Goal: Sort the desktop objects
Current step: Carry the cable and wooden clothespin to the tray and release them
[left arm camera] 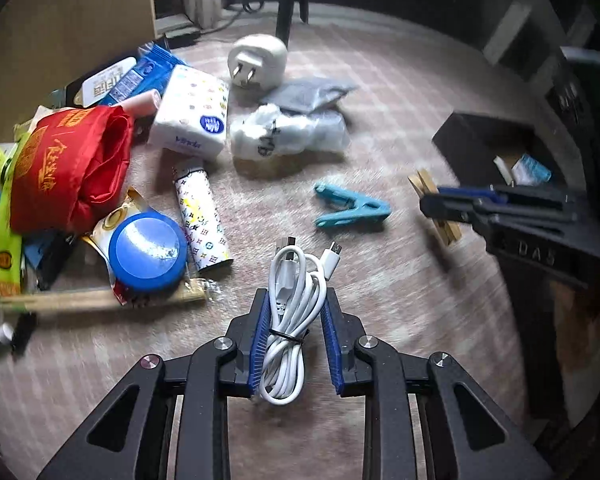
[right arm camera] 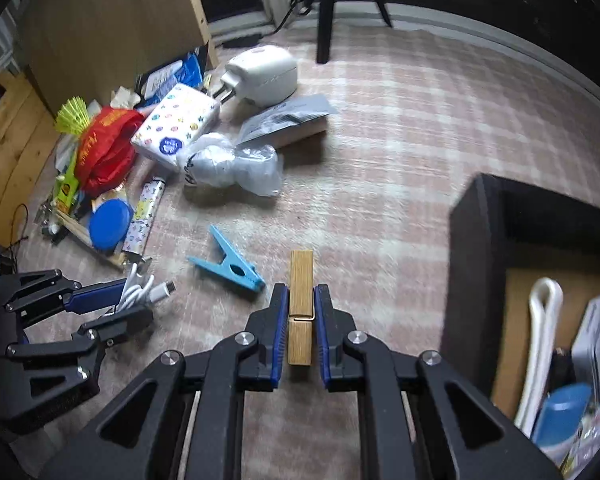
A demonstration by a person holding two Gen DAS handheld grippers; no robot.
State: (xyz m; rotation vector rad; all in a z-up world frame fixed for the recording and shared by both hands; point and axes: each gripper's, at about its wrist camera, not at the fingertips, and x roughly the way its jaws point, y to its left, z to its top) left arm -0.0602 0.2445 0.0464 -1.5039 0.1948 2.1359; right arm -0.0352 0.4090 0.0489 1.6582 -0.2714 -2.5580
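Observation:
In the left wrist view my left gripper (left arm camera: pixel 296 294) is shut on a coiled white USB cable (left arm camera: pixel 286 344), tied with a black band, with its plugs sticking out past the fingertips. My right gripper (right arm camera: pixel 301 290) is shut on a wooden clothespin (right arm camera: pixel 301 272), held lengthwise between the blue pads. The left wrist view shows that gripper (left arm camera: pixel 428 204) at the right with the clothespin (left arm camera: pixel 446 232), near an open black box (left arm camera: pixel 480 140). From the right wrist the left gripper (right arm camera: pixel 134 300) and cable (right arm camera: pixel 156 290) appear at lower left. A blue plastic clothes peg (right arm camera: pixel 230 266) lies on the plaid cloth between the two grippers.
A pile sits at the left: red bag (left arm camera: pixel 68 168), blue round lid (left arm camera: pixel 148 252), patterned tube (left arm camera: pixel 200 220), tissue pack (left arm camera: pixel 192 116), chopsticks (left arm camera: pixel 100 300). A white plug adapter (left arm camera: pixel 256 60) and clear plastic bags (left arm camera: pixel 288 132) lie behind. The black box (right arm camera: pixel 472 240) holds several items.

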